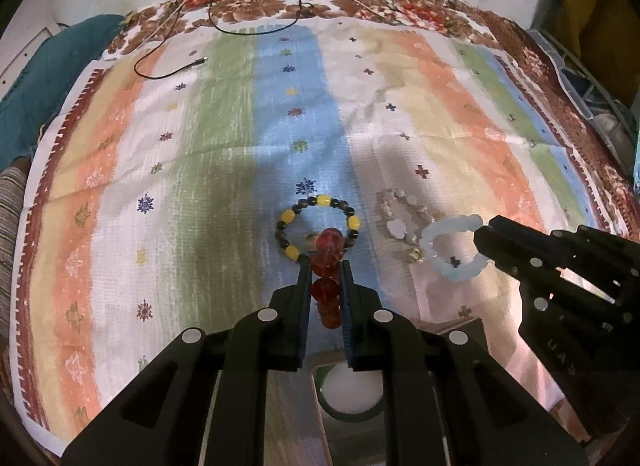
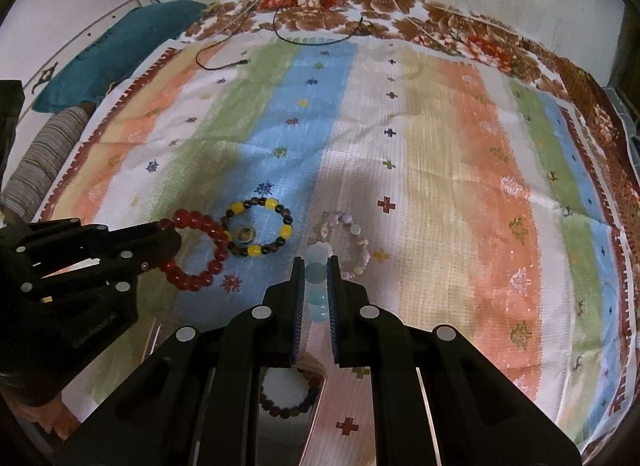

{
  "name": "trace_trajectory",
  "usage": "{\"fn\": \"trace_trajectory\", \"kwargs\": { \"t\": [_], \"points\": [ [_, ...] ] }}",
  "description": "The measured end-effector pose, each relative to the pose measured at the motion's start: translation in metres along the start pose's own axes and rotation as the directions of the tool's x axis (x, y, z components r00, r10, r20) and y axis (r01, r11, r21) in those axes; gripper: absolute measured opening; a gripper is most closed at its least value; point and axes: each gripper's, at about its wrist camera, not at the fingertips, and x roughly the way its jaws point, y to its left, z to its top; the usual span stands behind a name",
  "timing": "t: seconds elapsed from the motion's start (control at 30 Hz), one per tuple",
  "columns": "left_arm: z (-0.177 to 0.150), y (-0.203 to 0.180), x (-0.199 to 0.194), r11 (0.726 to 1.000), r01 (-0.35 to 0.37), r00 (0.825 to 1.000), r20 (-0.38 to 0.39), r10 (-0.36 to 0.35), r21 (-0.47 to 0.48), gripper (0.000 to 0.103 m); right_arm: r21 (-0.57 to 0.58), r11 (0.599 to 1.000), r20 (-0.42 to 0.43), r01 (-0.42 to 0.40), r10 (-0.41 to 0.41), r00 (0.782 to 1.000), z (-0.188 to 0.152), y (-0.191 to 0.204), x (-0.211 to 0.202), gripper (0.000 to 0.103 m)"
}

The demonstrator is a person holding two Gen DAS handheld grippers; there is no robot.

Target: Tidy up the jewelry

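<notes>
Pinching a ring of glossy round red beads [image 1: 326,266], the left tongs [image 1: 325,266] hold that bracelet just above the woven striped cloth [image 1: 200,169]; the right tongs [image 2: 316,266] are clamped on a translucent pale-blue bead bracelet [image 2: 316,278]. A yellow-and-dark bead bracelet [image 2: 260,231] and a pale pink one [image 2: 356,244] lie flat between them. Only the right wrist view shows the red loop whole; only the left shows the blue ring whole.
</notes>
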Motion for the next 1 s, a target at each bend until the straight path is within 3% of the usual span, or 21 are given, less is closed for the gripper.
{"fn": "trace_trajectory", "kwargs": {
  "t": [0.3, 1.0],
  "points": [
    [-0.010, -0.010, -0.019, 0.999, -0.021, 0.999, 0.036, 0.020, 0.025, 0.013, -0.050, 0.999, 0.040, -0.007, 0.009, 0.999, -0.008, 0.010, -0.022, 0.012],
    [-0.028, -0.024, -0.056, 0.998, -0.039, 0.993, 0.114, 0.032, 0.057, 0.013, -0.030, 0.998, 0.117, -0.059, 0.062, 0.991, -0.025, 0.009, -0.069, 0.012]
  ]
}}
